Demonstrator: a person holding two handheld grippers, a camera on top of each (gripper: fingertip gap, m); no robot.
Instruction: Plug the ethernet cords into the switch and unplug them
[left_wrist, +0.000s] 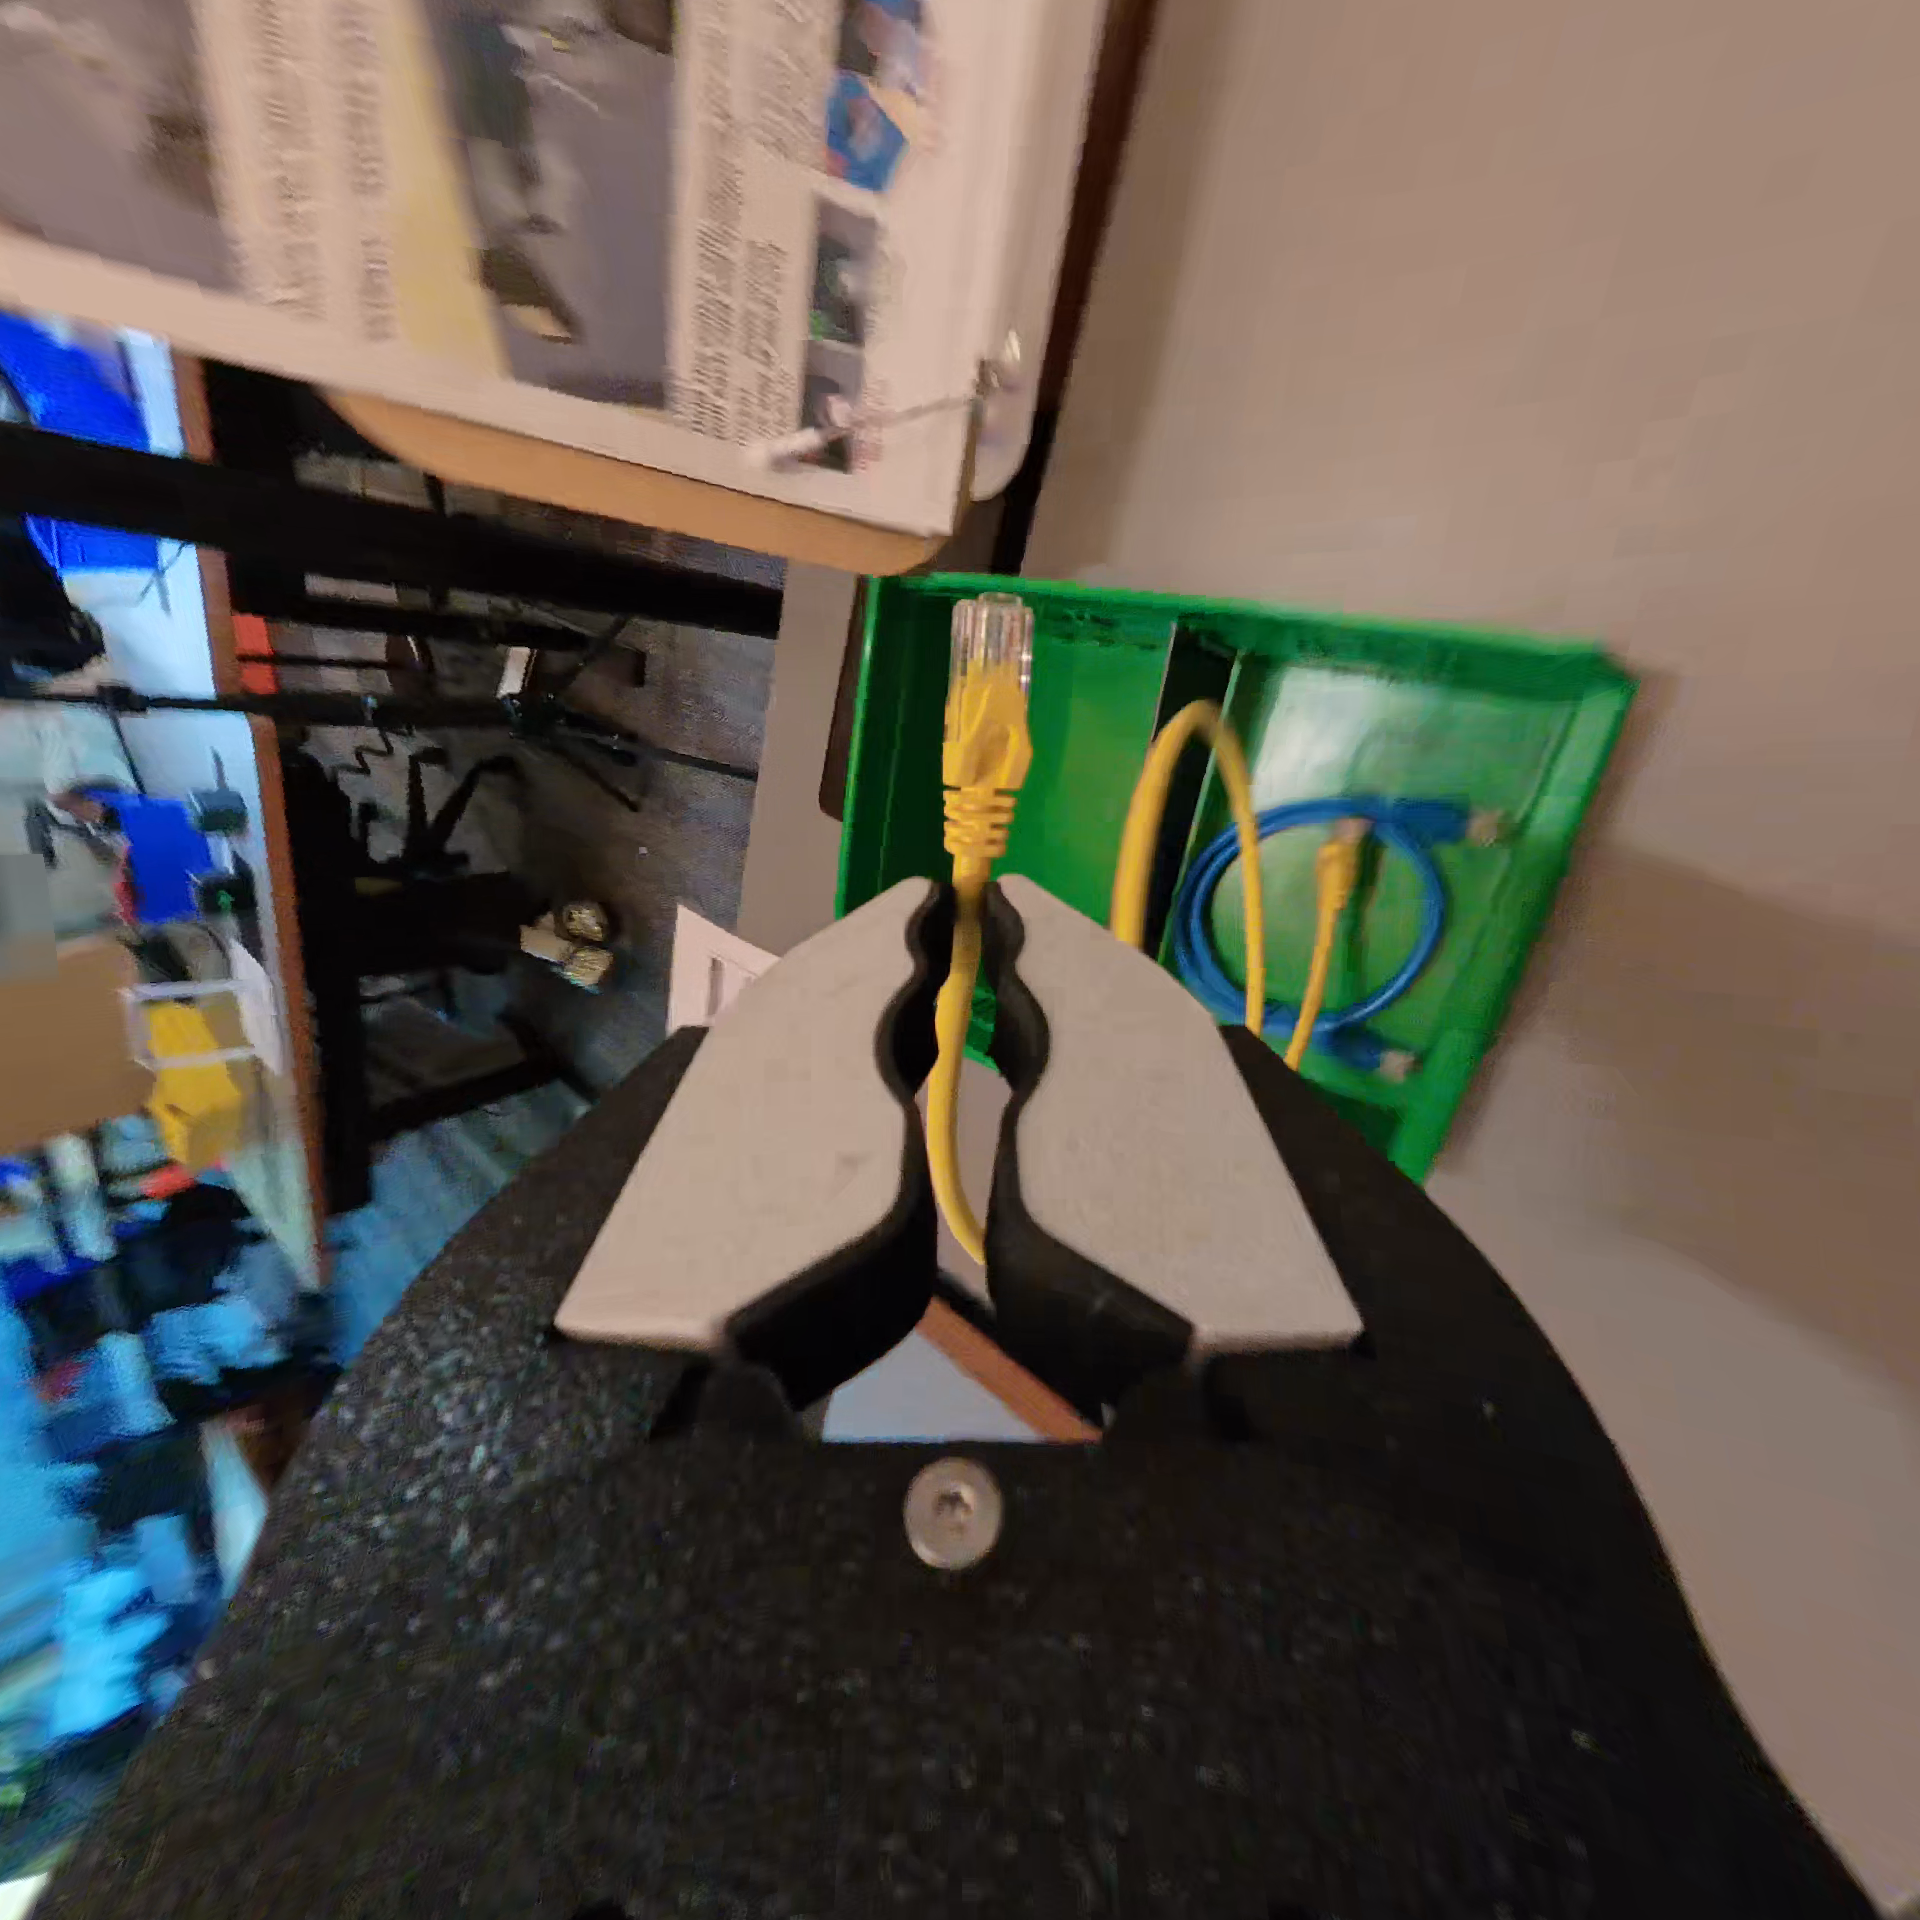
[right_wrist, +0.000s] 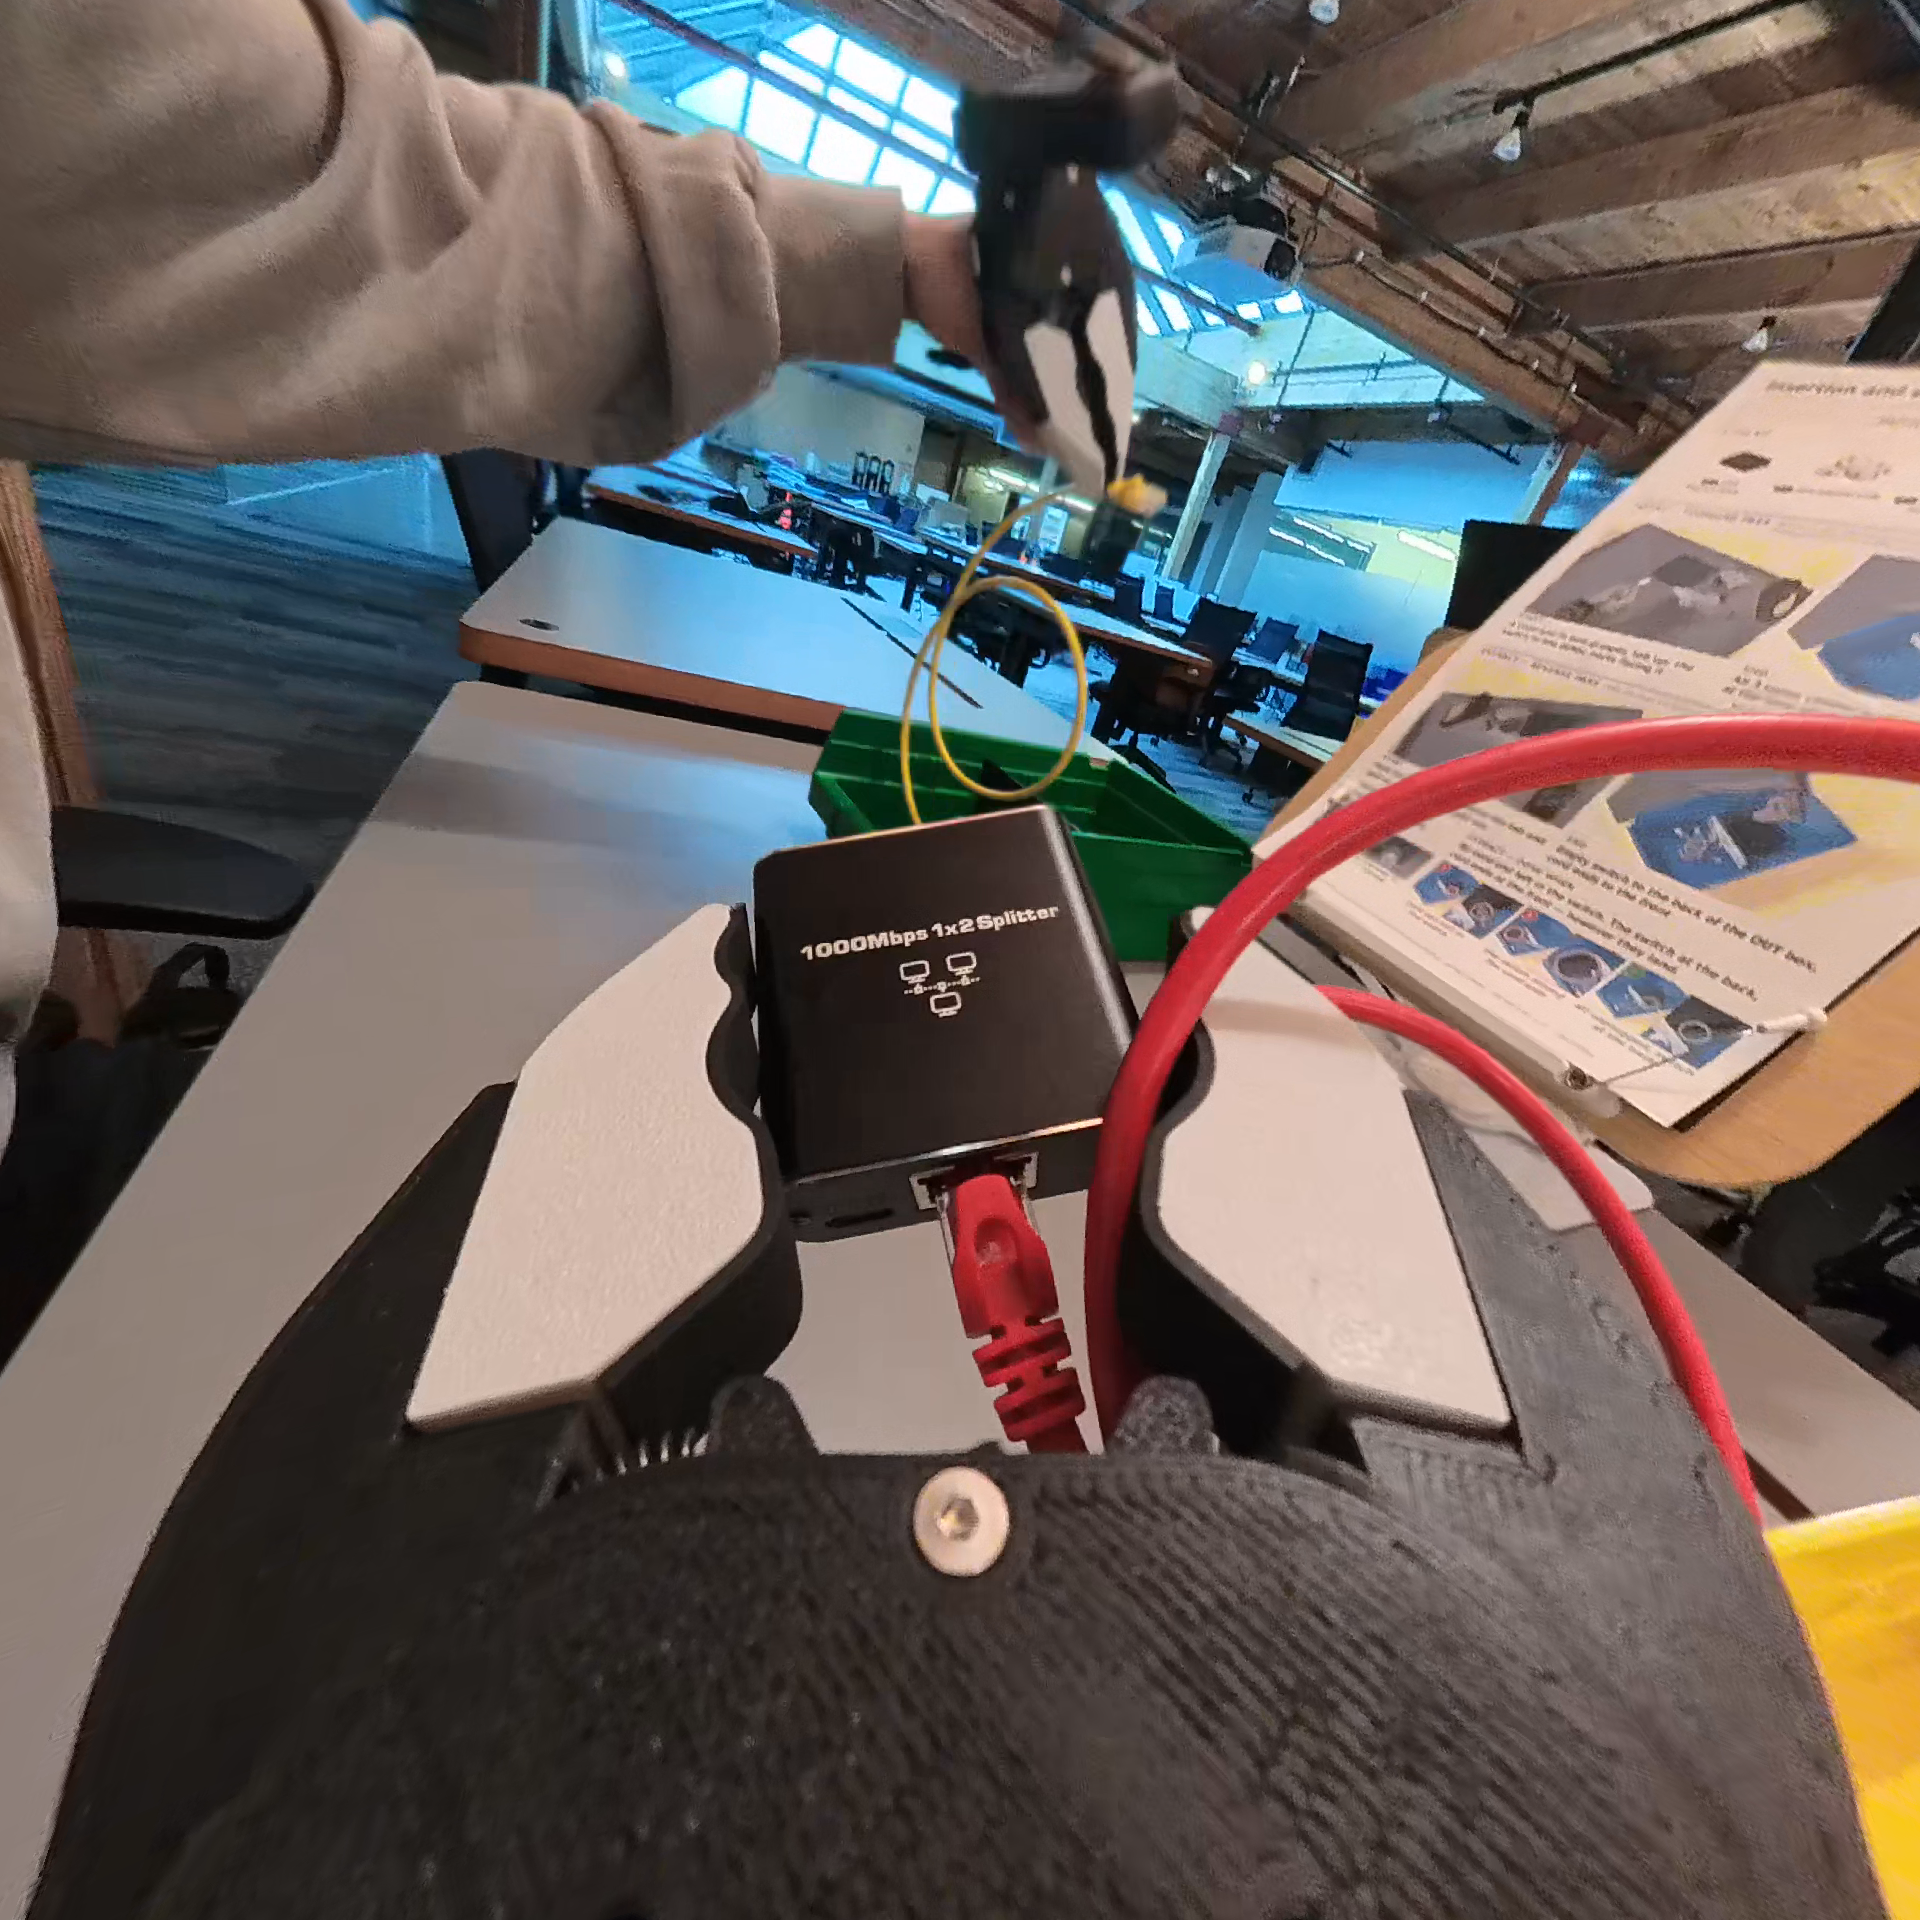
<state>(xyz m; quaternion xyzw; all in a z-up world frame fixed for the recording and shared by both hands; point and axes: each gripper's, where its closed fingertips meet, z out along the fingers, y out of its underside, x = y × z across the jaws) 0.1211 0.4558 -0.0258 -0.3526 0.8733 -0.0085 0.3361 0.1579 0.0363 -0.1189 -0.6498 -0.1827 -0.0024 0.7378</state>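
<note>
My left gripper (left_wrist: 961, 896) is shut on a yellow ethernet cord (left_wrist: 956, 1039). Its clear-tipped plug (left_wrist: 987, 717) sticks out past the fingertips, raised over a green tray (left_wrist: 1507, 717). The cord's other end (left_wrist: 1335, 868) and a coiled blue cord (left_wrist: 1351, 925) lie in the tray. My right gripper (right_wrist: 961, 925) is shut on a black switch box (right_wrist: 935, 997) on the white table (right_wrist: 499, 904). A red cord's plug (right_wrist: 992, 1247) sits in the near port. The red cable (right_wrist: 1195, 935) loops up between the box and my right finger. The left gripper also shows in the right wrist view (right_wrist: 1107, 468), with the yellow cord (right_wrist: 925, 675) hanging into the tray (right_wrist: 1153, 862).
A clipboard with a printed instruction sheet (right_wrist: 1662, 790) leans at the right of the tray; it also shows in the left wrist view (left_wrist: 582, 239). A person's beige sleeve (right_wrist: 416, 239) reaches across. A yellow object (right_wrist: 1860, 1662) sits at the near right. More tables stand behind. The grippers' ends are close to 45 centimetres from one another.
</note>
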